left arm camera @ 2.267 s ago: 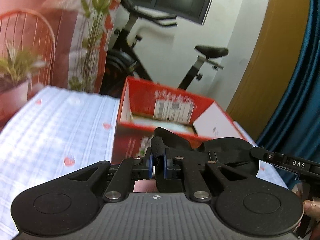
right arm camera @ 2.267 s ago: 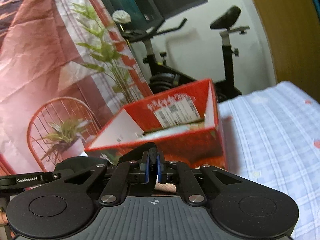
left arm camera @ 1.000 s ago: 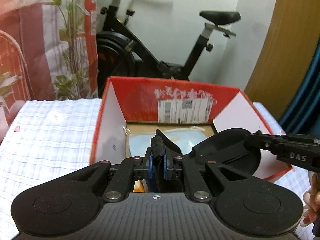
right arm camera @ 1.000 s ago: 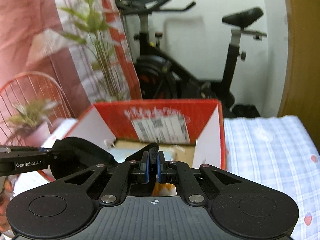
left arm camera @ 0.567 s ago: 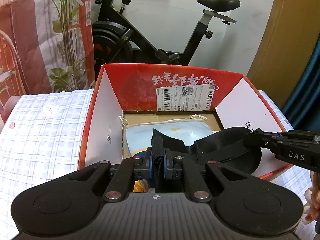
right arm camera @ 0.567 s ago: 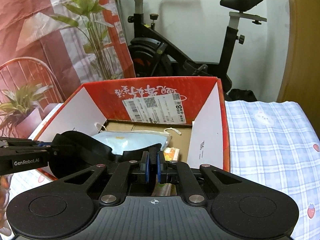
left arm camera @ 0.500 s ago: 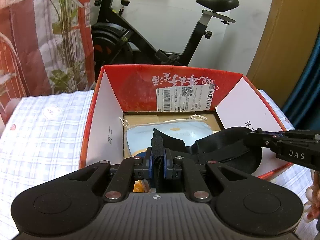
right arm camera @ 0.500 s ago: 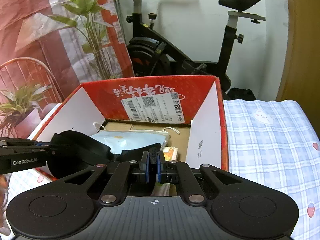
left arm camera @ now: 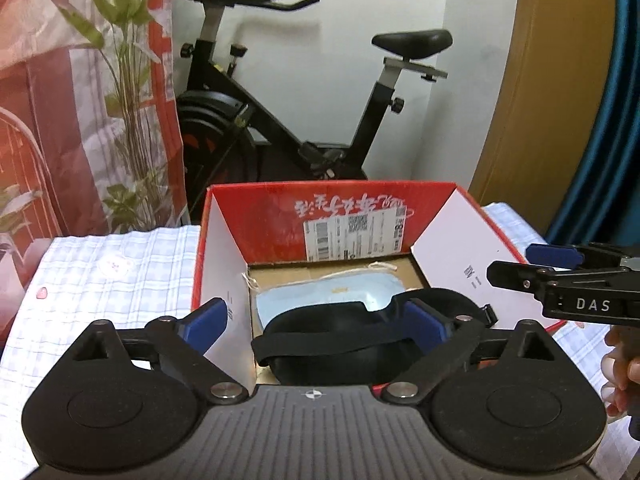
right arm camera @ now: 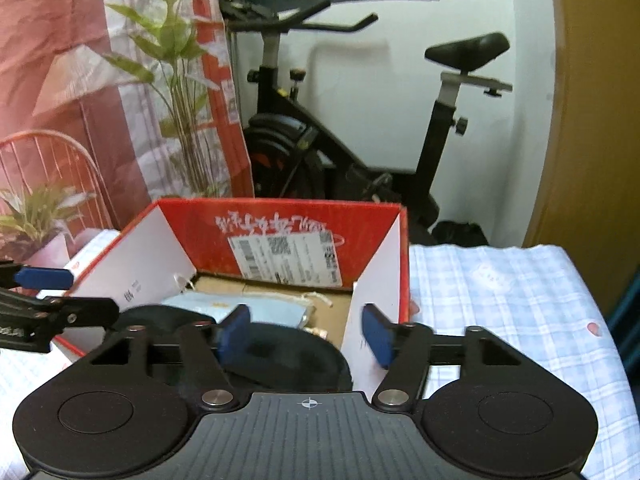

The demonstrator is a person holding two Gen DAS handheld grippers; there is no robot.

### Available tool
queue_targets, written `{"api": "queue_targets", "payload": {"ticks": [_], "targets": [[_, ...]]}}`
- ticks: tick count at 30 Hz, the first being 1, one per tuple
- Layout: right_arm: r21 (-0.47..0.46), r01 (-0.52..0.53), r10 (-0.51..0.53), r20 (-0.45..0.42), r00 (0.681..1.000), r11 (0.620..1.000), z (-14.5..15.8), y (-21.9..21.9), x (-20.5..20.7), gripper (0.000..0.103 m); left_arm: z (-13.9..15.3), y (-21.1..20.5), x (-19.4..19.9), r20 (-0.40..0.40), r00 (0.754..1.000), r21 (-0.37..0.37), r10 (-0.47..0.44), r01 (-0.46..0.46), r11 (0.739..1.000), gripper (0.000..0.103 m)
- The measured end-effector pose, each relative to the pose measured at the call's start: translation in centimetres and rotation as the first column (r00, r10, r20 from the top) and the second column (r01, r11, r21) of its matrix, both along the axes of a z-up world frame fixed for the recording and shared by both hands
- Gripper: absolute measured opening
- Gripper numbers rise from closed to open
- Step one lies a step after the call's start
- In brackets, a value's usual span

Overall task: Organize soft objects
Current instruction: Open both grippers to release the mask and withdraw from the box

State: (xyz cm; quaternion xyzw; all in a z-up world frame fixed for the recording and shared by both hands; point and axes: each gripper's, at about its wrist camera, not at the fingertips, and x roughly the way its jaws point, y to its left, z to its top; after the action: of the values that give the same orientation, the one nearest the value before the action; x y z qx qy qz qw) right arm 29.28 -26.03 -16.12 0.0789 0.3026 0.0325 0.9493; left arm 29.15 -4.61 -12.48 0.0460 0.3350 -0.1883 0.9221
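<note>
Two grippers, left gripper [left arm camera: 318, 322] and right gripper [right arm camera: 306, 334], hang with jaws spread wide over a glossy red cardboard box [left arm camera: 352, 210]. Inside, a padded black eye mask [left arm camera: 332, 334] lies atop a pale-blue face mask [left arm camera: 320, 294]. Checked cloth [left arm camera: 100, 280] spreads at nine o'clock; an exercise bike [left arm camera: 280, 120] stands at twelve.

black eye mask [left arm camera: 336, 330]: its near edge is hidden behind the left gripper [left arm camera: 316, 322] body; in the right wrist view most of it sits behind the right gripper [right arm camera: 306, 334].
light blue face mask [left arm camera: 324, 294]: partly covered by the black eye mask inside the red box [left arm camera: 256, 216].
shipping label [left arm camera: 352, 236]: print on the red box's far wall too small to read.
person's hand [left arm camera: 622, 368]: cut off by the right edge, only fingers show.
exercise bike [right arm camera: 360, 128]: lower frame hidden behind the red box.
</note>
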Motion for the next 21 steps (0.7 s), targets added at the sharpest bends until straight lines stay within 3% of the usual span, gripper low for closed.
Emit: {"api": "queue_targets", "payload": {"ticks": [4, 6, 21], "targets": [[0.005, 0.02, -0.02, 0.039, 0.999, 1.0, 1.0, -0.2, -1.3, 0.098, 0.9, 0.5, -1.1, 0.026, 1.0, -0.006, 0.012, -0.011, 1.0, 0.1], [0.018, 0.018, -0.019, 0.059, 0.998, 1.0, 1.4, -0.3, -2.0, 0.102, 1.3, 1.0, -1.7, 0.037, 0.999, -0.015, 0.019, -0.018, 1.0, 0.1], [0.033, 0.026, -0.031, 0.158, 0.987, 0.999, 2.0, 0.9, -8.5, 0.103, 1.5, 3.2, -8.4, 0.08, 0.995, -0.047, 0.053, -0.049, 0.998, 0.101]]}}
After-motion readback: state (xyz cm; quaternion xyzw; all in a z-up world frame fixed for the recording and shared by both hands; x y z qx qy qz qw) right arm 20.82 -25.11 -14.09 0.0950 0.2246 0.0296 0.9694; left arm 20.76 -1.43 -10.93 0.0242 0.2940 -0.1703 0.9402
